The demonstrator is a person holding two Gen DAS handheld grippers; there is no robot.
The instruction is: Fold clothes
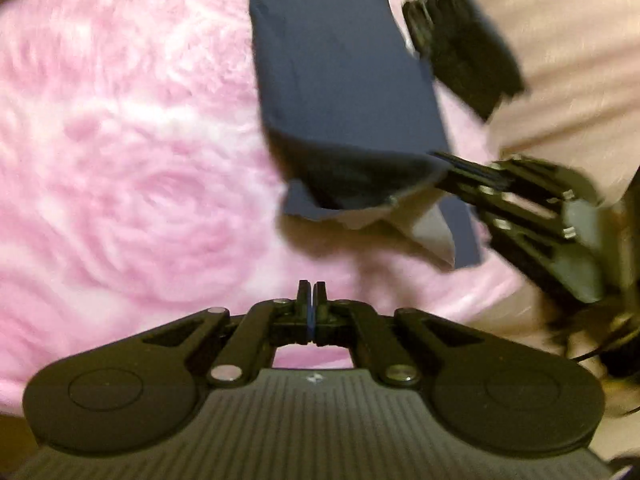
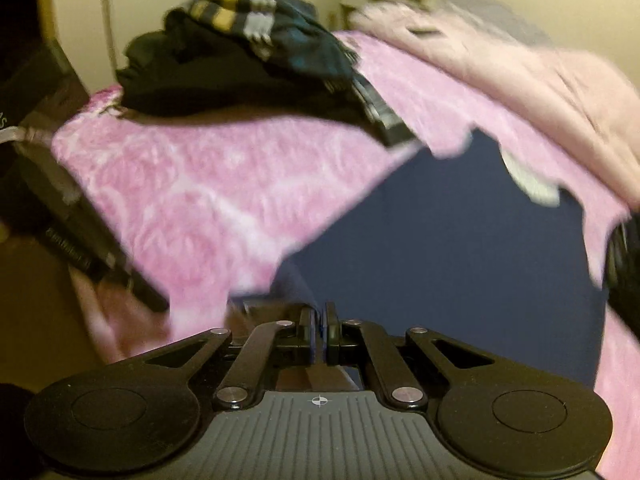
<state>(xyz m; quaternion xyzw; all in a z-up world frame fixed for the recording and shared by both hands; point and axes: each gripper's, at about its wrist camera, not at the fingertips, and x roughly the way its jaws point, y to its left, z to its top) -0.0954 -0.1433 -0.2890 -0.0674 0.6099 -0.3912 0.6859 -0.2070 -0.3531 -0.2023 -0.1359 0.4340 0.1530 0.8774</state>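
Observation:
A navy blue garment (image 1: 340,80) lies on a fluffy pink blanket (image 1: 120,140); its near end is lifted off the blanket. My right gripper (image 1: 444,168) shows at the right of the left wrist view, shut on the garment's near edge. In the right wrist view the right gripper (image 2: 319,320) has its fingers closed with navy cloth (image 2: 460,240) between them. My left gripper (image 1: 311,292) is shut and holds nothing, low over the blanket in front of the garment. A white label (image 2: 532,180) shows on the garment.
A heap of dark clothes with a striped scarf (image 2: 240,56) sits at the far end of the bed. A pale pink duvet (image 2: 520,64) lies along the right. A black object (image 1: 464,48) lies beside the garment. A dark device (image 2: 80,240) is at the bed's left edge.

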